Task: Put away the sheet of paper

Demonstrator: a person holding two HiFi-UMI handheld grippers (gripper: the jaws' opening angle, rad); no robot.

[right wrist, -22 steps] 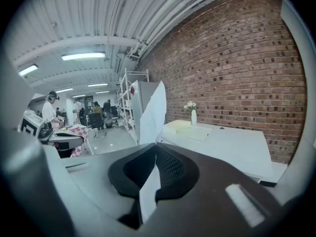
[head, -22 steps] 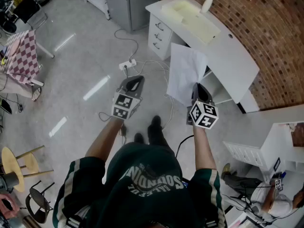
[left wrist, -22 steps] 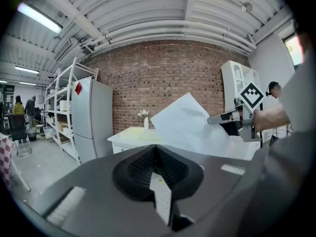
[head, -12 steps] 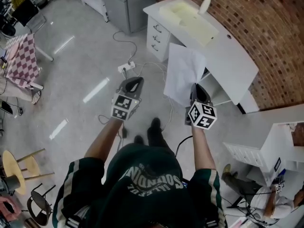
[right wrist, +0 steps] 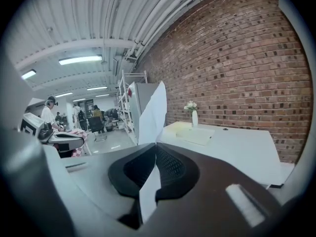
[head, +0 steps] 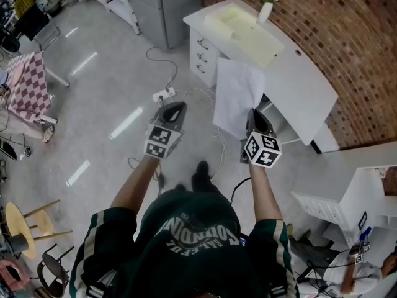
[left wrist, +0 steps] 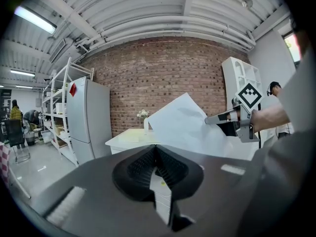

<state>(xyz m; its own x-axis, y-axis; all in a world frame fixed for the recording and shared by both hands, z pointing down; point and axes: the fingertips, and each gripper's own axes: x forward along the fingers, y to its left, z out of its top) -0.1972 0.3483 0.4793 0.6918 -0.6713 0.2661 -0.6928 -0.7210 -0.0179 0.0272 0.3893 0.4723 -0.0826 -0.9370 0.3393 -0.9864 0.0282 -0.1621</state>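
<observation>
A white sheet of paper (head: 236,95) hangs upright in the air, pinched at its lower corner by my right gripper (head: 255,113), which is shut on it. In the right gripper view the paper (right wrist: 152,113) rises from between the closed jaws of that gripper (right wrist: 156,145). My left gripper (head: 174,107) is held level to the left of it, over the floor. Its jaws are shut with nothing in them (left wrist: 156,147). From the left gripper view the paper (left wrist: 183,126) and the right gripper (left wrist: 231,122) show to the right. A long white desk (head: 296,78) stands just beyond the paper.
On the desk lie a pale yellow tray (head: 242,26) and a small vase of flowers (head: 265,4). Drawers (head: 204,47) sit at its near end. A power strip (head: 162,94) and cables lie on the floor. A grey cabinet (head: 159,5) stands behind, with white shelving (head: 347,194) at right.
The person has stepped slightly closer to the desk; floor and desk have shifted in view. Both grippers keep their pose, and the paper stays pinched in the right one.
</observation>
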